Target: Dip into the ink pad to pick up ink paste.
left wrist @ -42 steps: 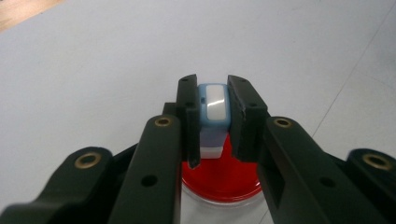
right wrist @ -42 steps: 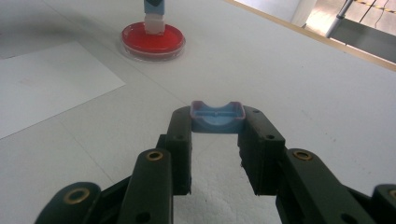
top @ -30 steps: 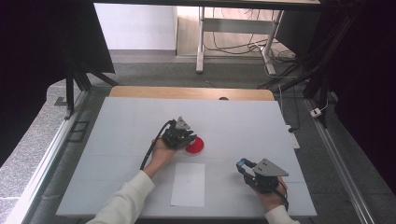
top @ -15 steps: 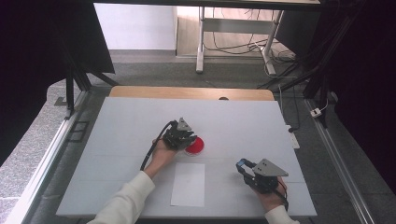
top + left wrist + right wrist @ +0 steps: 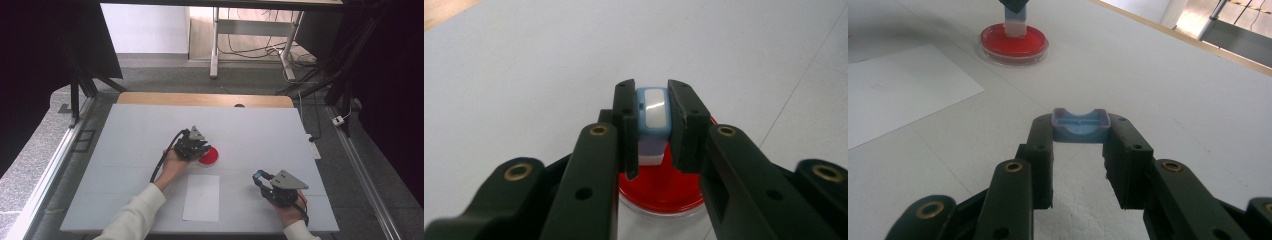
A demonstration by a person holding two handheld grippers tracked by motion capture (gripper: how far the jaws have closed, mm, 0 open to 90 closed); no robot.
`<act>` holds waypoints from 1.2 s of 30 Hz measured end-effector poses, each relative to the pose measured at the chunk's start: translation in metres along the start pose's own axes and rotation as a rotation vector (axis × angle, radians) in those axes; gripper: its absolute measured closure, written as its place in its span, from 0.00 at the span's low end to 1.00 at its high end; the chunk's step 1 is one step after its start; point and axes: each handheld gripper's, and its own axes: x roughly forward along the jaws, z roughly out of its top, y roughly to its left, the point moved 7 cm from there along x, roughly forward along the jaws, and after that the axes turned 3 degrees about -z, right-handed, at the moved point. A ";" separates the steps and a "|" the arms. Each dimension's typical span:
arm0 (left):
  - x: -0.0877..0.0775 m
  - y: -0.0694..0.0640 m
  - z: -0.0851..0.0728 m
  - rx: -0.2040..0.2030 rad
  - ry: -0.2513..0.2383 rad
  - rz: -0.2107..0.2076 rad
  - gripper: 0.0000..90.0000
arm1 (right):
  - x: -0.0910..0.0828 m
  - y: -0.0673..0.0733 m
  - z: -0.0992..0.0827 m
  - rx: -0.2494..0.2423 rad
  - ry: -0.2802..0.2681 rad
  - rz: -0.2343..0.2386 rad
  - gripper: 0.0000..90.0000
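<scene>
Red dish (image 5: 208, 157) and both my grippers stay where they were a second ago. My left gripper (image 5: 651, 120) is clamped on a pale blue block (image 5: 652, 111) over the dish. My right gripper (image 5: 1080, 131), at four o'clock of the dish, pinches a blue cap (image 5: 1080, 125).

No lettering can be read anywhere (labels, brands or numbers).
</scene>
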 end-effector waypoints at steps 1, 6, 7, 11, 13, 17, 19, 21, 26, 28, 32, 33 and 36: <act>0.000 0.000 0.000 -0.001 0.000 0.000 0.84 | 0.000 0.000 0.000 0.000 -0.001 0.000 0.73; 0.000 0.000 0.000 -0.002 0.001 0.001 0.84 | 0.000 0.000 0.000 -0.001 0.004 -0.003 0.73; 0.000 0.000 0.000 0.000 0.001 0.002 0.84 | 0.000 0.000 0.000 0.000 0.002 -0.001 0.73; -0.004 0.000 0.003 0.006 -0.020 0.003 0.84 | 0.000 0.000 0.000 0.001 -0.002 0.001 0.73; -0.006 -0.001 0.004 -0.001 -0.037 -0.005 0.84 | 0.000 -0.001 0.000 0.000 0.002 0.000 0.73; -0.012 -0.003 0.010 -0.004 -0.077 -0.008 0.84 | 0.000 -0.001 0.000 0.001 0.004 -0.002 0.73; -0.015 -0.004 0.012 -0.008 -0.086 -0.013 0.84 | 0.000 -0.001 0.000 0.004 -0.003 0.000 0.73; -0.018 -0.004 0.014 -0.015 -0.097 -0.021 0.84 | -0.001 -0.001 0.000 0.001 0.002 -0.004 0.73; -0.025 -0.004 0.016 -0.029 -0.114 -0.047 0.84 | -0.001 -0.001 0.000 0.002 0.002 -0.004 0.73; -0.028 -0.004 0.017 -0.034 -0.119 -0.058 0.84 | -0.001 -0.001 0.000 0.003 0.002 -0.005 0.73; -0.034 -0.004 0.019 -0.035 -0.130 -0.076 0.84 | -0.002 -0.002 0.000 0.004 0.000 -0.006 0.73; -0.036 -0.005 0.020 -0.033 -0.131 -0.080 0.84 | -0.002 -0.002 0.000 0.004 0.000 -0.006 0.73; -0.040 -0.007 0.022 -0.027 -0.134 -0.091 0.84 | -0.001 -0.001 0.000 0.001 0.000 -0.005 0.73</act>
